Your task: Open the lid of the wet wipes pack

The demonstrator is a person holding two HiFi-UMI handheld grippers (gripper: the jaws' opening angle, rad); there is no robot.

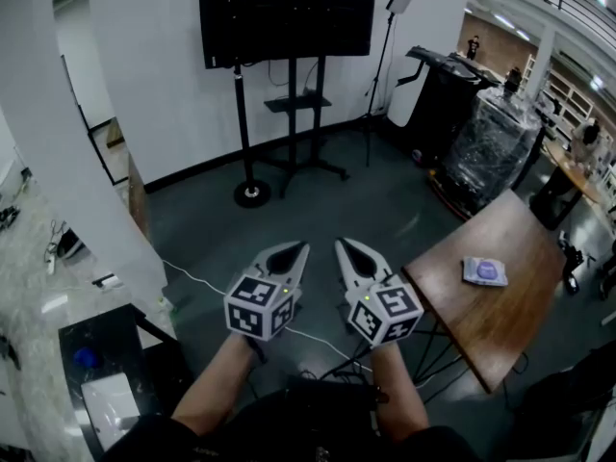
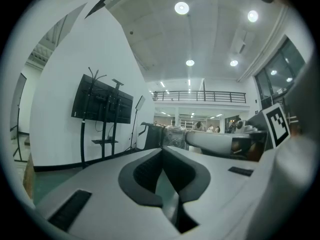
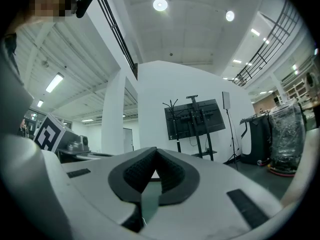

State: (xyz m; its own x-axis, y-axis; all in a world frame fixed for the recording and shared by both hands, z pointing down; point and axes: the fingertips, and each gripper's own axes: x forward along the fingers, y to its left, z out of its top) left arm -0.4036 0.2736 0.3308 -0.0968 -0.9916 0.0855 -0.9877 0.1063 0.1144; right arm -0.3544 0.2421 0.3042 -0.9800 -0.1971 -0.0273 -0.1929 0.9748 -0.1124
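The wet wipes pack (image 1: 484,270), pale purple with a lid on top, lies flat on a brown wooden table (image 1: 452,301) at the right of the head view. Both grippers are held level over the grey floor, left of the table and apart from the pack. My left gripper (image 1: 293,251) is shut with nothing between its jaws, and the left gripper view shows its dark pads (image 2: 150,176) meeting at the tip. My right gripper (image 1: 346,249) is beside it, also shut and empty, with its pads (image 3: 167,174) together. Neither gripper view shows the pack.
A black screen on a wheeled stand (image 1: 287,12) stands ahead against the white wall. Black equipment and a plastic-wrapped pallet (image 1: 496,138) sit beyond the table. A white column (image 1: 67,162) and a cluttered bench are at the left. A white cable (image 1: 197,279) crosses the floor.
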